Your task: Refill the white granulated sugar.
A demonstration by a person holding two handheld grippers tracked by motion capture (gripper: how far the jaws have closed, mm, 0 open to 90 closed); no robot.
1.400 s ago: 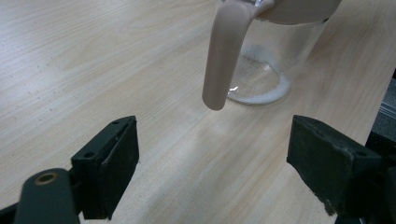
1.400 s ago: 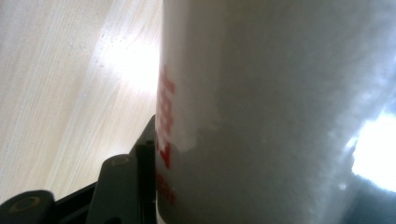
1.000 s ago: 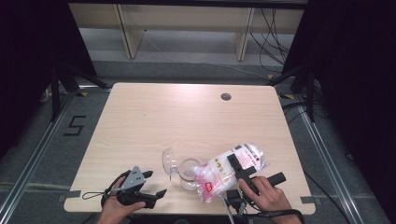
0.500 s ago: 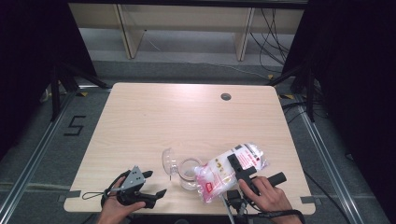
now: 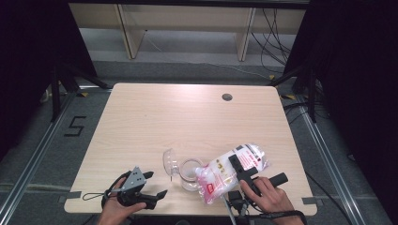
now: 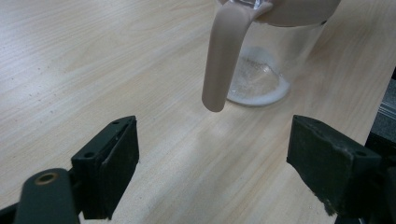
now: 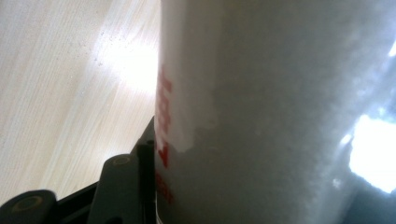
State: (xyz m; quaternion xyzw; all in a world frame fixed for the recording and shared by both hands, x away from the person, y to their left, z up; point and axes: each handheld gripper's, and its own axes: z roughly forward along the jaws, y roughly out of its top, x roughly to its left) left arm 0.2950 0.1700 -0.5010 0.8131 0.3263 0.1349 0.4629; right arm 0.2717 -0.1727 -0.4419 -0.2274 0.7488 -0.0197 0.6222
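Red print on white-filled bag (image 5: 232,169), unreadable; right gripper (image 5: 244,169) clamps it.

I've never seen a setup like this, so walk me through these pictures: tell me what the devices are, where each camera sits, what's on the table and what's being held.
A person sits at a wooden table with a hand-held two-jaw tool in each hand. The high view looks down from above; each of the other two pictures comes from a camera riding on one tool, looking along its black jaws.

The left tool rests near the table's front edge, jaws open and holding nothing. Its camera faces a clear glass jar with a little white powder at the bottom and a beige lid flipped open.

The right tool is clamped on a plastic bag of white powder with red print, tilted over the jar. Its camera sees the bag right up close.
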